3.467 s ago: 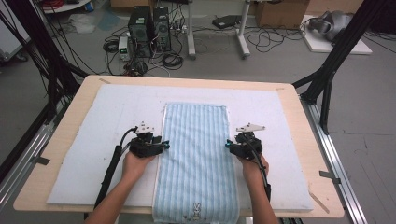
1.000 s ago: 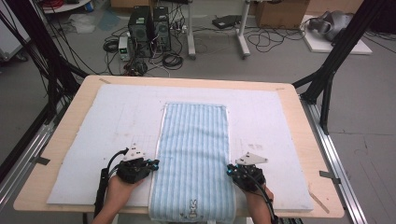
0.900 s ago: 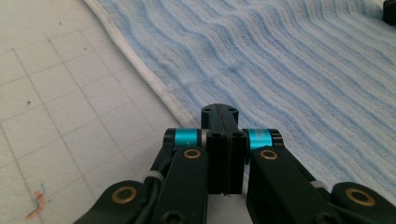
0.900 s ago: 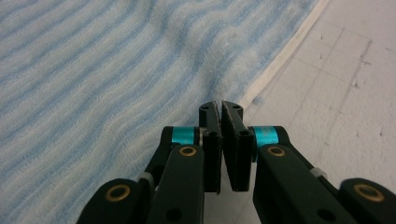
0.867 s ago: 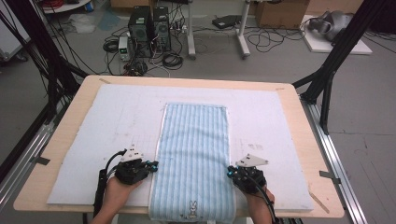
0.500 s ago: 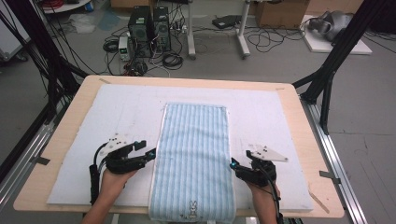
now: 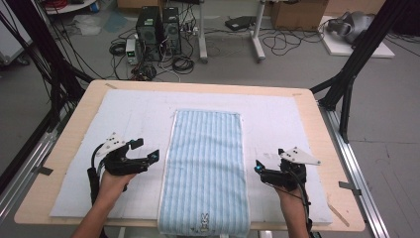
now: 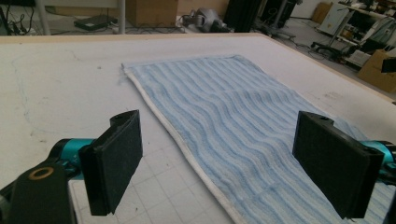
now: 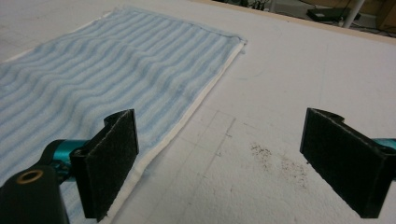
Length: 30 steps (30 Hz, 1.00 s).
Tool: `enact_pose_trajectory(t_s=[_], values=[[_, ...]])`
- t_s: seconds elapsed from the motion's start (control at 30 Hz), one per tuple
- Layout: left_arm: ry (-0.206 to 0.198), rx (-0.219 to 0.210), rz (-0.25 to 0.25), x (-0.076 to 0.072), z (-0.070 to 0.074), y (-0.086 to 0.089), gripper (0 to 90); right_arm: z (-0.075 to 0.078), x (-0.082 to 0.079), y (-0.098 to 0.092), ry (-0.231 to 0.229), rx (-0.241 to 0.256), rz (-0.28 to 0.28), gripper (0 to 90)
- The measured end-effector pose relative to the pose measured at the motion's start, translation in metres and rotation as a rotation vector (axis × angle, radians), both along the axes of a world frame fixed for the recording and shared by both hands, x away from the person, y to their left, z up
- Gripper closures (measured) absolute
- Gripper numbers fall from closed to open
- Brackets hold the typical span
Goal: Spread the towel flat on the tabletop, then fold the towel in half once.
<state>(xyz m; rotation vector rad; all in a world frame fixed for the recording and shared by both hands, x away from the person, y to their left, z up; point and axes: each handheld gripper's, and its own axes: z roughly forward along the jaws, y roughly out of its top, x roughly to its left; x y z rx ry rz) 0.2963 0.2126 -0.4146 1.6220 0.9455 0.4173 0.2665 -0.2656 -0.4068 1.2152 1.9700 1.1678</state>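
1. Room beyond the table: grey floor strewn with cables, two computer towers [image 7: 158, 32] toward 11 o'clock, cardboard boxes along the far wall, black frame struts at both sides.
2. Wooden table [image 7: 317, 129] under a white mat [image 7: 124, 119] covering most of the top; faint grid lines and a dark speckled stain [image 9: 275, 158] on the mat in the right gripper view.
3. Striped blue towel [image 7: 205, 163] flat at the mat's centre, long axis running 12 to 6 o'clock, near hem with a small bunny mark [image 7: 203, 222] hanging just over the table's front edge.
4. Left gripper [image 7: 148, 154] just off the towel's left long edge, jaws wide apart and empty, aimed toward 3 o'clock at that hem; towel edge between the jaws in the left gripper view.
5. Right gripper [image 7: 258, 167] just off the right long edge, jaws likewise spread and empty, aimed toward 9 o'clock.
6. Judged: about equally near, one gripper per side; a short inward reach needed to pinch either edge.
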Motion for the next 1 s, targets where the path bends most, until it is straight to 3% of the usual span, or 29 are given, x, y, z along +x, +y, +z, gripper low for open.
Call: enact_pose_trajectory(t_s=[0.17,0.4,0.7,0.8,1.0], values=[[0.003,0.001,0.002,0.001,0.001,0.002,16.5,0.005,-0.002,0.002,-0.016,0.011,0.023,10.7],[0.001,0.008,-0.004,0.006,0.007,0.004,16.5,0.002,0.004,0.003,0.005,0.024,0.018,10.7],[0.023,0.027,-0.008,0.023,0.014,0.004,16.4,0.003,0.016,0.005,0.026,0.025,0.038,10.7],[0.050,-0.007,0.000,0.029,0.011,0.006,16.4,0.003,0.023,0.006,0.048,0.026,0.041,10.7],[0.059,-0.019,0.004,0.037,0.007,0.007,16.4,0.005,0.038,0.008,0.072,0.032,0.045,10.7]])
